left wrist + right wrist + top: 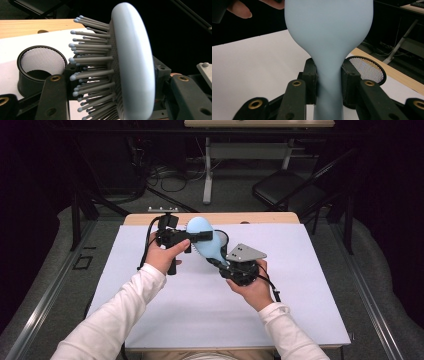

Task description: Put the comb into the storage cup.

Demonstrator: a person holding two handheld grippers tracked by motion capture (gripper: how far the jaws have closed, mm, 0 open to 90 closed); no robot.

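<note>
A pale blue hairbrush [204, 240] is held up above the far middle of the table [200, 315], just in front of a black mesh cup [40, 62] that stands on the white sheet. The right tongs [329, 82] are clamped on its handle, pads pressing both sides of the narrow neck below the head. The left tongs [112, 82] straddle the brush head from the left, one jaw on the bristle side and one behind the smooth back; whether the pads already press is not clear.

The brush looks light and rigid, a smooth plastic shell that could slip under a loose hold. The bristles [92, 75] are thin and flexible, so squeezing across them gives a springy, unsure grip. The handle neck is the safest place to hold it.
</note>
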